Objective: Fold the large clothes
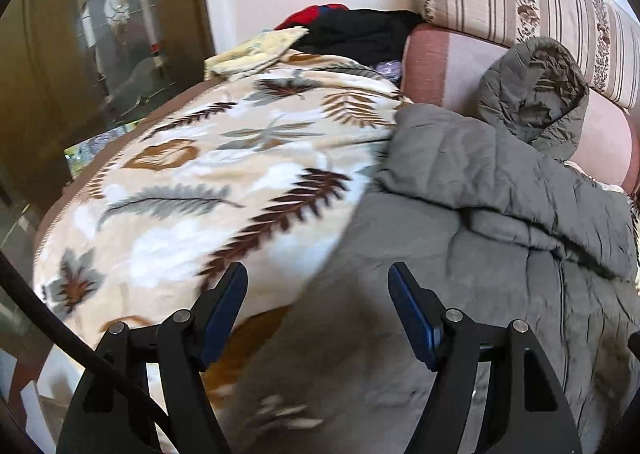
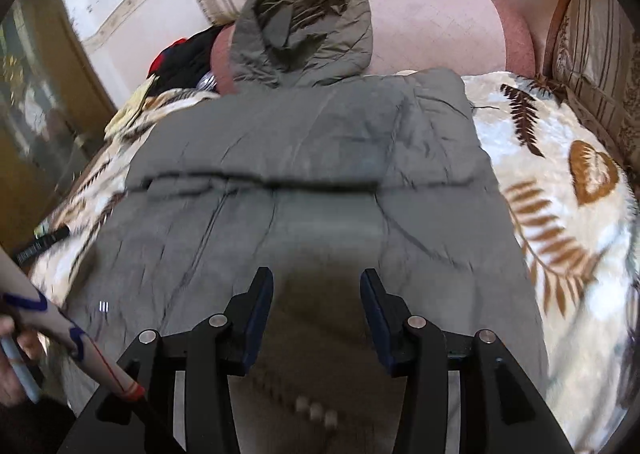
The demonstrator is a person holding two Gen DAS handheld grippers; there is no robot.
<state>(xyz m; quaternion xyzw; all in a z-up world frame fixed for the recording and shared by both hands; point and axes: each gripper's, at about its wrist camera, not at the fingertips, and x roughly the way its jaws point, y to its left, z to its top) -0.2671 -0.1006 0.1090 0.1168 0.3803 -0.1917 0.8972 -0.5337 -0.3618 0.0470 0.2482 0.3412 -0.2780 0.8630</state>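
Grey jacket (image 2: 312,158) flat on leaf-print blanket (image 1: 192,174), hood (image 2: 304,26) against pink bolster (image 2: 436,26). Dark clothes pile (image 1: 360,34) beyond. Left gripper (image 1: 316,278) wide, empty; right gripper (image 2: 316,282) narrower, empty.

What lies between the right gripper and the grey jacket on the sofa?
Nothing visible. The right gripper hangs directly over the grey jacket with its jaws apart and empty; only the jacket's own fabric shows between and below its fingers.

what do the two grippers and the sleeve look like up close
Both the left gripper and right gripper have black angular linkage arms with round silver pivot pins and dark blue finger pads. A pale sleeve with blue and red lines shows at the lower left.
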